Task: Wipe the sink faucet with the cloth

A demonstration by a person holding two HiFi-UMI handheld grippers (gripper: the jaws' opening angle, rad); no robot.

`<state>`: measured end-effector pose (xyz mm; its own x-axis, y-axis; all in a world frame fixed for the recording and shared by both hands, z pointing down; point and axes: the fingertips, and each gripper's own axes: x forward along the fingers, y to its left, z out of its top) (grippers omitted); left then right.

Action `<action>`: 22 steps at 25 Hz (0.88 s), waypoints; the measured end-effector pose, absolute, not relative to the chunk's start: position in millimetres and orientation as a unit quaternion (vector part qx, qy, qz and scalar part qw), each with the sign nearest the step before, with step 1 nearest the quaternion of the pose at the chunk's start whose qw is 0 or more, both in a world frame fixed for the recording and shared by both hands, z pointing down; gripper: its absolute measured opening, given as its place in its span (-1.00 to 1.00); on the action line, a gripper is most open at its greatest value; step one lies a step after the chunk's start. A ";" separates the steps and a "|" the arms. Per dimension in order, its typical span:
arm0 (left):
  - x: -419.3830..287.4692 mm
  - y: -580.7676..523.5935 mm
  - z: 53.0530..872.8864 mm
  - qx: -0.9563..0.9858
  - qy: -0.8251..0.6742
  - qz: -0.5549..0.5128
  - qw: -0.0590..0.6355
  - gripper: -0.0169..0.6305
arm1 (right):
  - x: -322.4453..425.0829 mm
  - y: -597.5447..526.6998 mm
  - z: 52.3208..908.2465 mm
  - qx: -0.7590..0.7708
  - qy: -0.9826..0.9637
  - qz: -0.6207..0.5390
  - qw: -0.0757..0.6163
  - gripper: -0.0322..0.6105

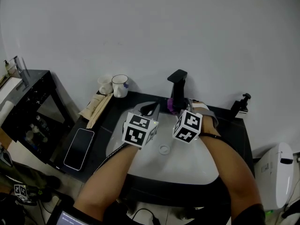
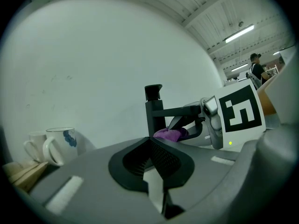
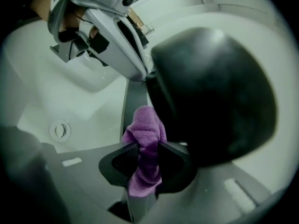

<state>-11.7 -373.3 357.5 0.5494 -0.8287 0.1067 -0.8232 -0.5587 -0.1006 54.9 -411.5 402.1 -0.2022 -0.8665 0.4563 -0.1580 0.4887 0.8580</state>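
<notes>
— Right gripper view is showing what, exactly?

— The right gripper (image 3: 142,155) is clamping its jaws on the purple cloth (image 3: 148,125), and the cloth is bunching against the black faucet (image 1: 177,81), low down under the spout.

— How is the faucet lying?

— Its column is standing upright at the back of the sink (image 1: 140,146), and its spout is reaching out over the basin toward the person. I am judging that the wipe is turning on following that spout.

— And the other arm?

— The left gripper (image 2: 150,148) is hovering just beside the faucet's left, jaws together and holding nothing, so the right one is sitting nearer.

— Any writing?

— Nothing readable is showing; the mugs (image 1: 120,85) are carrying only a blue pattern.
</notes>
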 end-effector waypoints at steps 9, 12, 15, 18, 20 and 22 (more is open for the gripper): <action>-24.7 -377.2 350.3 -0.867 0.492 -0.068 0.032 -0.90 | 54.2 -410.0 424.0 0.333 -0.686 -0.333 0.555 -0.60; -22.5 -377.1 351.7 -0.870 0.487 -0.071 0.034 -0.90 | 53.6 -408.5 426.6 0.336 -0.688 -0.328 0.553 -0.60; -22.9 -377.0 353.0 -0.870 0.487 -0.072 0.034 -0.90 | 52.9 -405.5 428.1 0.333 -0.682 -0.339 0.556 -0.61; -22.1 -375.2 354.8 -0.870 0.486 -0.075 0.035 -0.90 | 53.4 -399.3 431.9 0.323 -0.673 -0.356 0.562 -0.62; -21.2 -375.8 355.1 -0.870 0.486 -0.077 0.036 -0.90 | 53.8 -394.1 434.0 0.309 -0.669 -0.366 0.569 -0.61; -21.6 -377.2 356.0 -0.869 0.487 -0.081 0.036 -0.90 | 53.8 -387.2 436.1 0.295 -0.662 -0.379 0.575 -0.61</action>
<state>-21.6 -377.2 356.0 0.5128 -0.8521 0.1047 -0.8404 -0.5232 -0.1412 53.8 -387.2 436.1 -0.1644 -0.8271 0.5374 0.0452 0.5380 0.8418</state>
